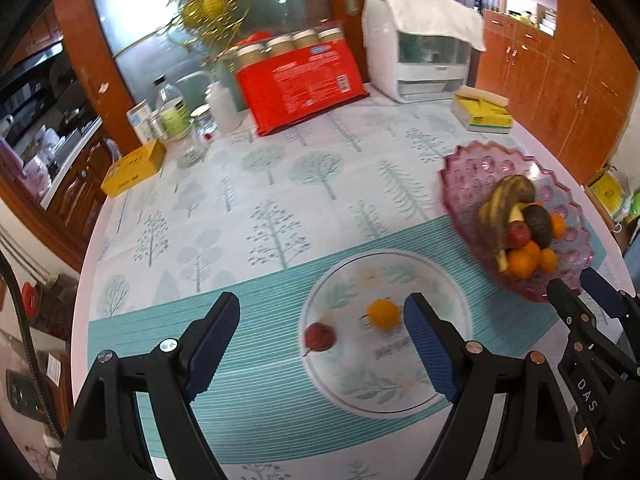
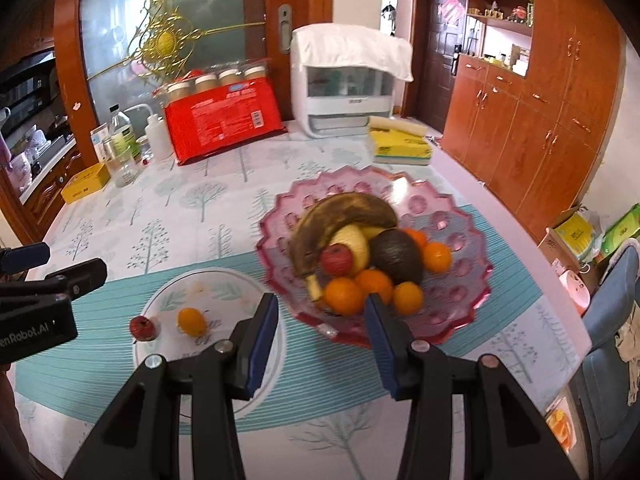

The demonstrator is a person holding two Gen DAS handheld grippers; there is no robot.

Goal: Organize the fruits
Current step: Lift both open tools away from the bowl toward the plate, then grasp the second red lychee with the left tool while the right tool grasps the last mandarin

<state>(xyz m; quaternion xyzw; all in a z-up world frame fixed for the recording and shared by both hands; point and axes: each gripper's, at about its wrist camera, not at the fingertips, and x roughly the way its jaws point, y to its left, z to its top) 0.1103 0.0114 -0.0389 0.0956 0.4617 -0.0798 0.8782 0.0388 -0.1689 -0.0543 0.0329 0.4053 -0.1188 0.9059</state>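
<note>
A pink glass bowl (image 2: 460,308) holds a brown banana (image 2: 340,210), an avocado (image 2: 398,254), a red apple (image 2: 336,260) and several oranges (image 2: 344,295). A white floral plate (image 1: 360,384) holds one orange (image 1: 384,313) and a small red fruit (image 1: 320,336). My left gripper (image 1: 320,336) is open and empty above the plate. My right gripper (image 2: 322,340) is open and empty, just in front of the bowl's near rim. The bowl (image 1: 468,176) also shows in the left wrist view, and the plate (image 2: 224,280) in the right wrist view.
A red package (image 1: 300,88), jars, bottles (image 1: 172,112), a yellow box (image 1: 134,168), a yellow tissue pack (image 2: 400,144) and a white appliance (image 2: 344,92) stand along the table's far side. Wooden cabinets (image 2: 540,128) are to the right. A blue chair (image 2: 612,312) stands at the right edge.
</note>
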